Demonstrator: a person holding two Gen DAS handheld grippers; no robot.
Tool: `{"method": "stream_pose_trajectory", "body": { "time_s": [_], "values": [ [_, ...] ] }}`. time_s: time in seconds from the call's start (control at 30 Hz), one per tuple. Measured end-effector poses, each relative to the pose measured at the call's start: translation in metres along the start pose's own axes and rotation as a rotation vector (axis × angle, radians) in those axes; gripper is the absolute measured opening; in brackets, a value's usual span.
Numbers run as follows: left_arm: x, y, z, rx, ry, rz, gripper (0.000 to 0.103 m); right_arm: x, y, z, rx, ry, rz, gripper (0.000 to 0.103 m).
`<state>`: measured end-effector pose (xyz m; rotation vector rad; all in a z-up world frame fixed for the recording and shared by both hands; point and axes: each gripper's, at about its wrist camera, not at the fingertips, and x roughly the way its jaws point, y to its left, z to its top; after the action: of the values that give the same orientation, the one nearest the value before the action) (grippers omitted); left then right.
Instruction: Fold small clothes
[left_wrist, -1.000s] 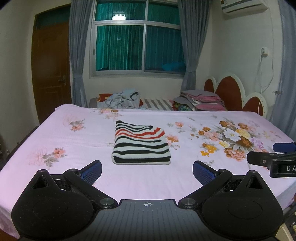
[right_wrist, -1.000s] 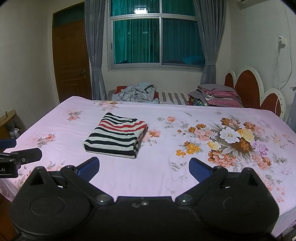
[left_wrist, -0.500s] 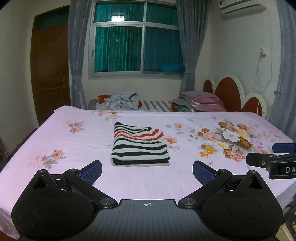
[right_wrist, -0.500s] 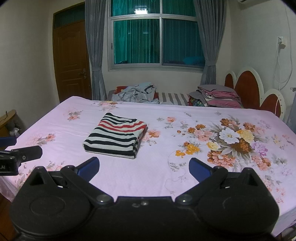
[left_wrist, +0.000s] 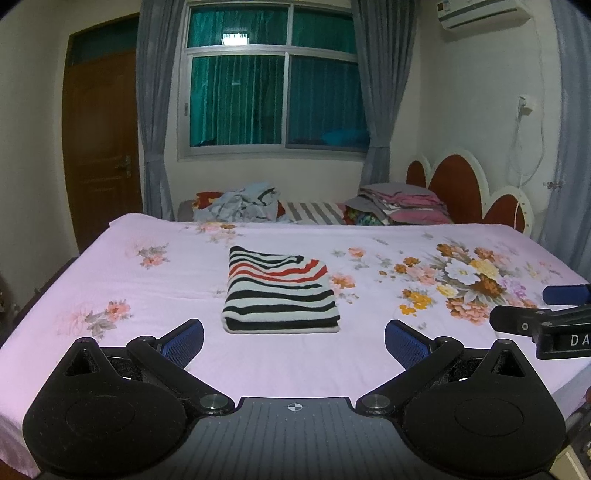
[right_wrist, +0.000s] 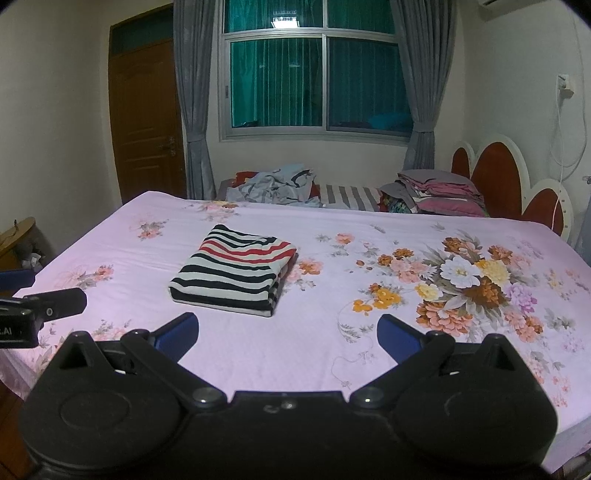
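A striped garment (left_wrist: 279, 291) in black, white and red lies folded into a neat rectangle on the pink floral bed sheet (left_wrist: 147, 280). My left gripper (left_wrist: 293, 339) hovers open just short of its near edge, nothing between the blue pads. In the right wrist view the same folded garment (right_wrist: 236, 269) sits ahead and to the left, and my right gripper (right_wrist: 288, 338) is open and holds nothing. Each gripper shows at the side of the other's view: the right one (left_wrist: 550, 314) and the left one (right_wrist: 29, 310).
A heap of unfolded grey clothes (left_wrist: 243, 203) lies at the far side of the bed, with a stack of folded pink and grey items (left_wrist: 402, 206) beside the red headboard (left_wrist: 458, 188). A wooden door (left_wrist: 103, 144) stands at the left, a curtained window (left_wrist: 273, 96) behind.
Both grippers have drawn back a little from the folded garment and risen slightly. The garment has not moved, and both stay open.
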<state>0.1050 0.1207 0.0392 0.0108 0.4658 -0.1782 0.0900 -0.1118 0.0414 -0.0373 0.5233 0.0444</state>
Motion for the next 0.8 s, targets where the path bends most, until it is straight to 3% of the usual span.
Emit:
{"method": "stream_pose_trajectory", "body": {
  "time_s": [0.8],
  "values": [
    [-0.0003,-0.0029,0.0014,-0.004,-0.006,0.006,0.103,-0.0026,-0.0002,0.0022,-0.012,-0.007,0.014,0.103]
  ]
}}
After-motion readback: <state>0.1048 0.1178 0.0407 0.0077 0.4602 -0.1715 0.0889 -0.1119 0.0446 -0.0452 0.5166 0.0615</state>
